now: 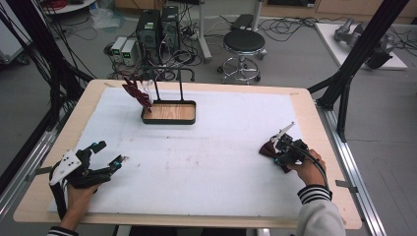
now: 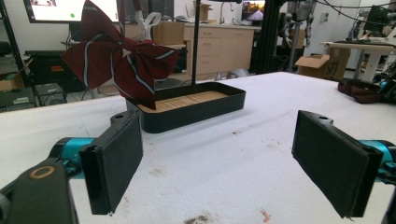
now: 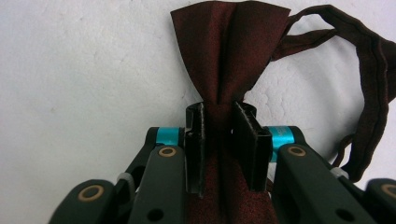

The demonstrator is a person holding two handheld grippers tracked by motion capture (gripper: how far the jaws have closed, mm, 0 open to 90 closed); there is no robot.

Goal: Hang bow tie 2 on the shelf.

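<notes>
The dark red bow tie (image 3: 229,51) lay at the right side of the bench (image 1: 206,162) in the high view, and the right hand-held gripper (image 3: 223,140) had its jaws closed narrow on the knot in the middle of it. In the right gripper view the pads pinched the waist of the tie, one wing spread above them toward the top of the frame, and the thin strap (image 3: 369,93) looped away to the right. The left hand-held gripper (image 1: 115,162) rested at the lower left of the high view, jaws wide and with nothing between them.

A second, striped bow tie (image 1: 137,93) already hung on the stand over the black tray (image 1: 169,119) at the upper middle (so this one was probably meant to go there too). To lift well, I think the grip should stay firm on the knot, and the lift should be slow, so the strap could follow freely and not catch.
</notes>
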